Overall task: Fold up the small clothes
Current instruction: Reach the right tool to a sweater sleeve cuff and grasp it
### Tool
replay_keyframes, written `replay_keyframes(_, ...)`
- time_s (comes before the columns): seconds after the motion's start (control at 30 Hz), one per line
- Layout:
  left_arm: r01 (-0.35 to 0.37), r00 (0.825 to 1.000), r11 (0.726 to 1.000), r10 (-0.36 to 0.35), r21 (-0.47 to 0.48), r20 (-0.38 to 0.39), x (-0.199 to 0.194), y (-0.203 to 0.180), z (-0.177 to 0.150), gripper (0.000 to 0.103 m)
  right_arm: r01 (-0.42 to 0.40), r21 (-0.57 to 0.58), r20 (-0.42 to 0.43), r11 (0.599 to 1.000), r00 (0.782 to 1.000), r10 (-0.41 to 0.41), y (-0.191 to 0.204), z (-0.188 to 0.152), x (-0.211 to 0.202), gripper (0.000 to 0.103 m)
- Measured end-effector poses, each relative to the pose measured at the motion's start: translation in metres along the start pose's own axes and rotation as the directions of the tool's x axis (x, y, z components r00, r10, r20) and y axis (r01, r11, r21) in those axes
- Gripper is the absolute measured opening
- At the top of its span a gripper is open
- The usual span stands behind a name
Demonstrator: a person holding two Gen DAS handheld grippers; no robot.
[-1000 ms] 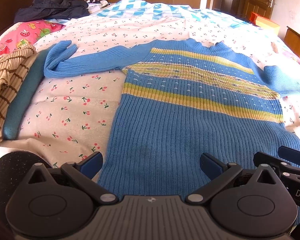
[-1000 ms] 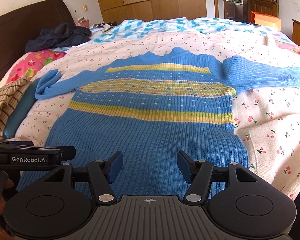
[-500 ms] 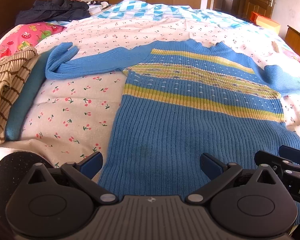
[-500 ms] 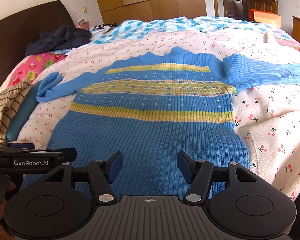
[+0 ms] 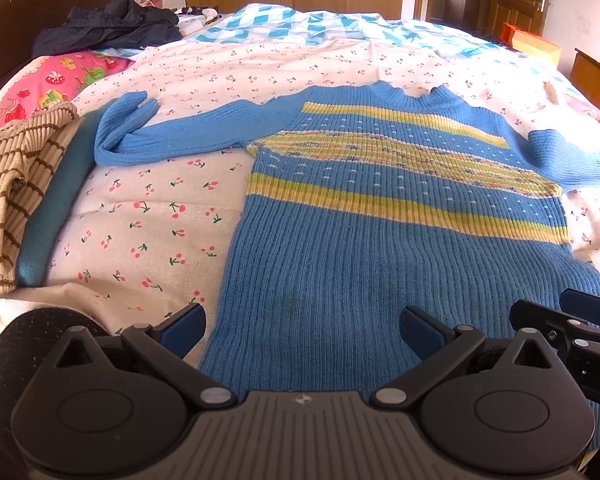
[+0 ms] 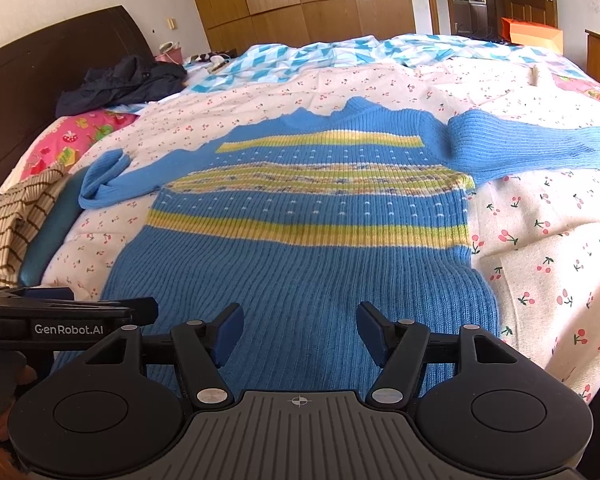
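Blue sweater point(image 5: 380, 240) before both parted grippers

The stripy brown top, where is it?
In the left wrist view, the folded brown-striped top lies at the far left on a teal cloth, beside the blue sweater's sleeve.

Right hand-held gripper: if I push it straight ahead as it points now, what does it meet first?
Most likely the blue sweater: its lower body lies directly ahead of the open right hand-held gripper, flat on the bed. How high the fingers sit above it is unclear.
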State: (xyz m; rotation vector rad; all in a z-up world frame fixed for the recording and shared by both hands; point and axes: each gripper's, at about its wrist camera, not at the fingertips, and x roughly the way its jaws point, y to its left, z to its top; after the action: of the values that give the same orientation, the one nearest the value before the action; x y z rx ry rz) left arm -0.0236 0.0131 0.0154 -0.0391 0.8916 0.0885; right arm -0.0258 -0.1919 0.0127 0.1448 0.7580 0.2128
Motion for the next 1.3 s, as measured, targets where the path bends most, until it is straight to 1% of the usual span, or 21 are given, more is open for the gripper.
replay_keyframes(0.23,-0.002,1.000,1.000,0.002,-0.007,0.007,-0.003,0.001,0.000,0.103,-0.002,0.007,0.011,1.000,1.000,0.002,-0.001,0.000,-0.003,0.063)
replay_keyframes(0.4,-0.002,1.000,1.000,0.002,0.005,0.013,-0.004,-0.001,0.000,0.103,-0.013,0.036,0.022,0.999,1.000,0.013,-0.006,0.001,-0.005,0.063)
replay_keyframes(0.57,0.021,0.999,0.999,-0.022,0.032,0.034,-0.007,-0.006,0.006,0.103,-0.015,0.107,0.068,0.994,0.998,0.008,-0.019,0.005,-0.014,0.063)
replay_keyframes(0.67,0.039,0.998,0.996,-0.043,0.076,0.048,-0.006,-0.017,0.013,0.103,-0.003,0.159,0.116,0.987,0.993,-0.016,-0.031,0.010,-0.022,0.063)
replay_keyframes(0.73,0.058,0.996,0.992,-0.065,0.110,0.063,-0.006,-0.027,0.021,0.103,0.020,0.196,0.148,0.980,0.988,-0.050,-0.041,0.016,-0.027,0.063)
replay_keyframes(0.8,0.078,0.993,0.987,-0.090,0.142,0.082,-0.006,-0.040,0.031,0.103,0.040,0.242,0.173,0.969,0.981,-0.083,-0.055,0.022,-0.031,0.063)
replay_keyframes(0.97,0.125,0.981,0.969,-0.153,0.213,0.122,-0.004,-0.076,0.053,0.103,0.066,0.352,0.204,0.934,0.968,-0.145,-0.099,0.038,-0.035,0.063)
replay_keyframes(1.07,0.146,0.976,0.959,-0.181,0.244,0.126,0.001,-0.096,0.064,0.103,0.093,0.398,0.226,0.913,0.954,-0.196,-0.126,0.052,-0.033,0.063)
replay_keyframes(1.2,0.189,0.967,0.947,-0.226,0.260,0.120,0.009,-0.123,0.078,0.103,0.098,0.483,0.238,0.870,0.942,-0.237,-0.166,0.064,-0.027,0.063)
replay_keyframes(1.3,0.210,0.962,0.937,-0.250,0.280,0.113,0.018,-0.147,0.089,0.103,0.108,0.549,0.246,0.829,0.927,-0.284,-0.204,0.069,-0.025,0.061)
